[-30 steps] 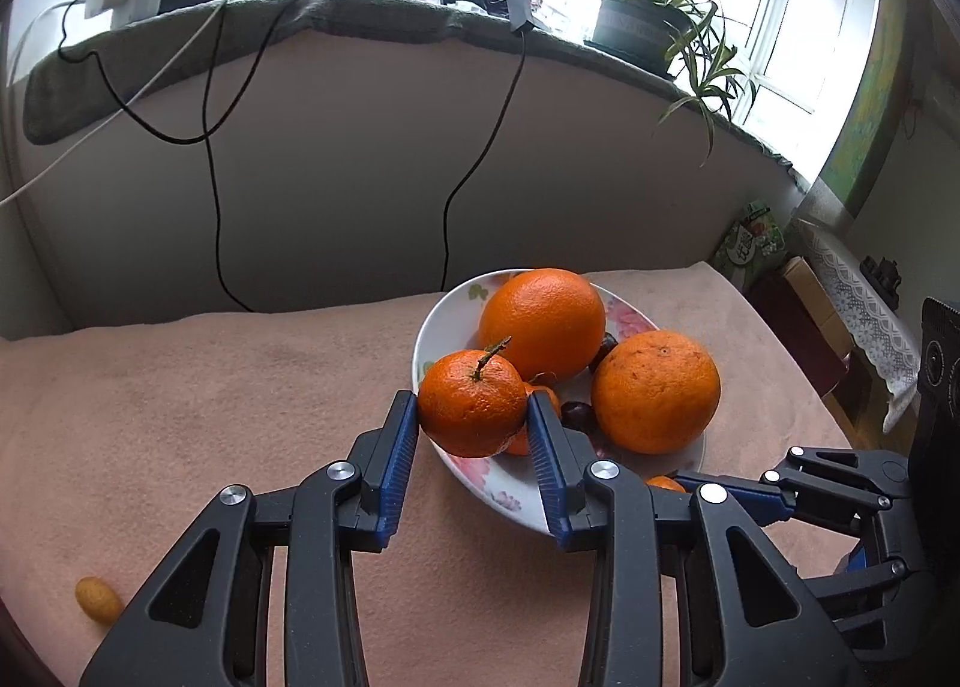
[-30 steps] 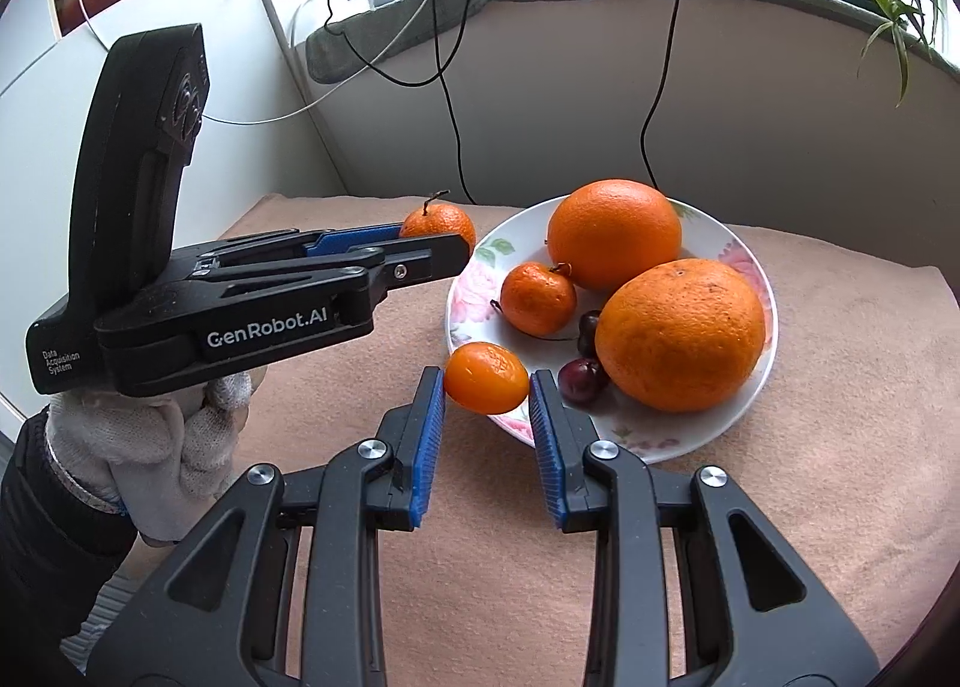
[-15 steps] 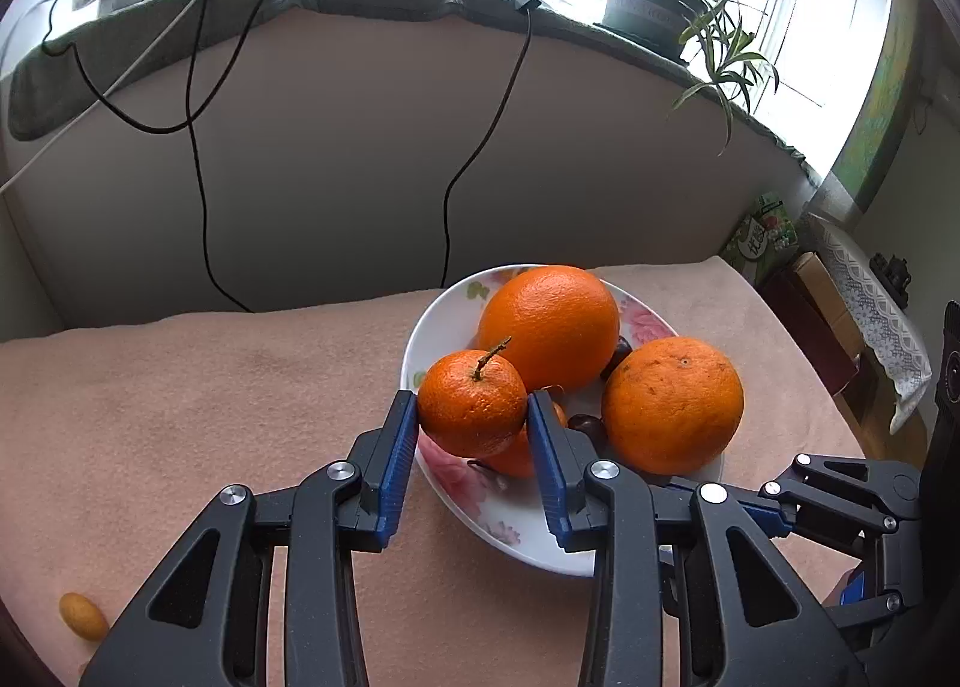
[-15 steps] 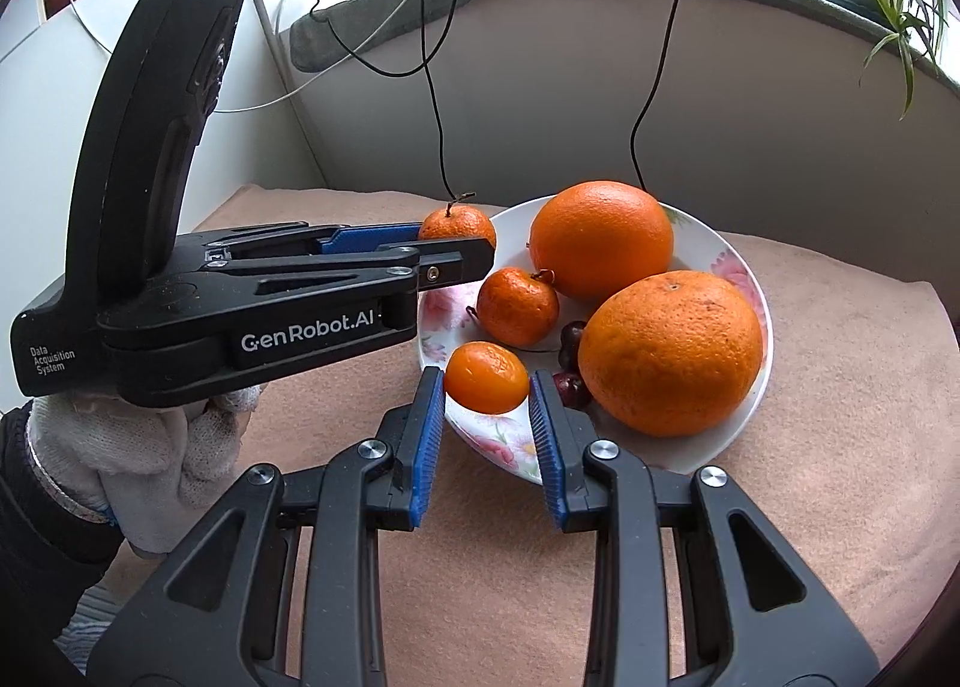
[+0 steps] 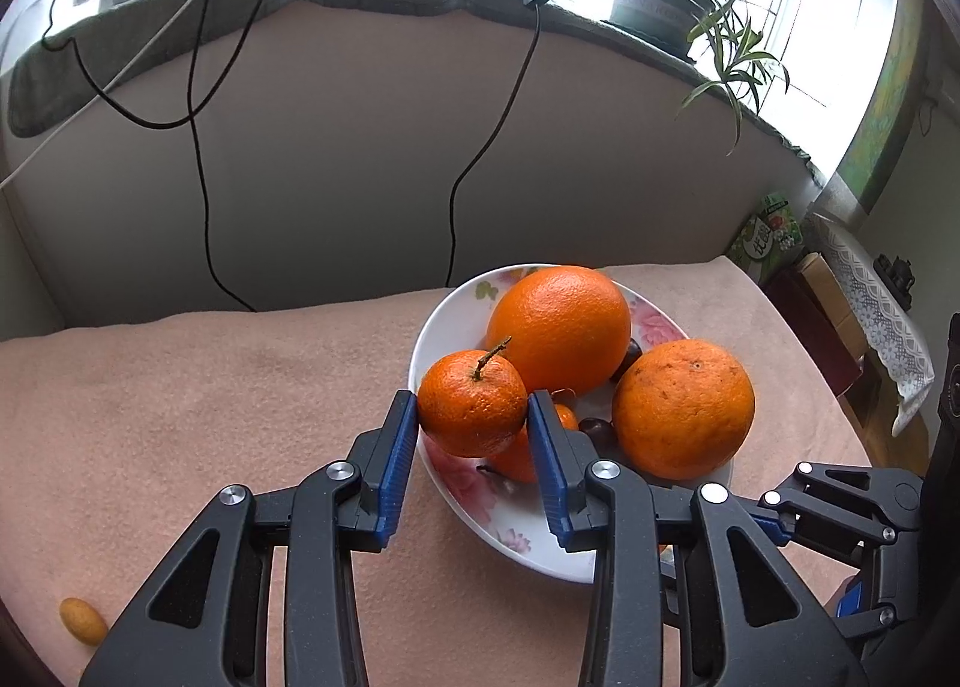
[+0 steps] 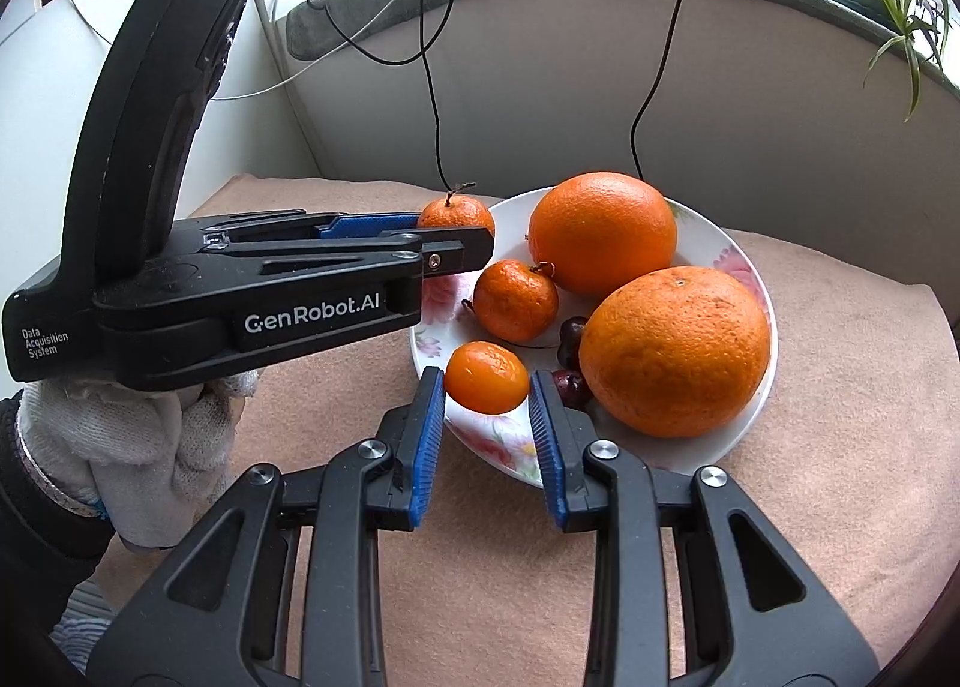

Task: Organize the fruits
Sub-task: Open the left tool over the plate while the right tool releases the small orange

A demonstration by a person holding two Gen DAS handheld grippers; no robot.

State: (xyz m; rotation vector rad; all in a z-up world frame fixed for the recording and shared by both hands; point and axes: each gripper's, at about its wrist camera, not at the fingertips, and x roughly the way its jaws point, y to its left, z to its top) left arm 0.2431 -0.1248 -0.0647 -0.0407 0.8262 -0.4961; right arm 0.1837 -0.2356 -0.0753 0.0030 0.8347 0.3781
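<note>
Left gripper (image 5: 472, 414) jaws clamped on stemmed orange mandarin (image 5: 471, 404), held over near rim of white flowered plate (image 5: 510, 531). Right gripper (image 6: 487, 384) jaws pinching small smooth orange kumquat-like fruit (image 6: 487, 377) above same plate. Dark cherries (image 6: 570, 333) half hidden behind large oranges (image 6: 675, 351).

Black left gripper (image 6: 456, 243), white "GenRobot.AI" lettering; blue ribbed jaws, silver screws; white knit glove (image 6: 120, 447), dark sleeve (image 6: 36, 537).

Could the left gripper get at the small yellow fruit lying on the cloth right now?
Probably not yet: the left gripper is shut on a stemmed mandarin over the plate. The small yellow fruit lies unobstructed on the cloth.
</note>
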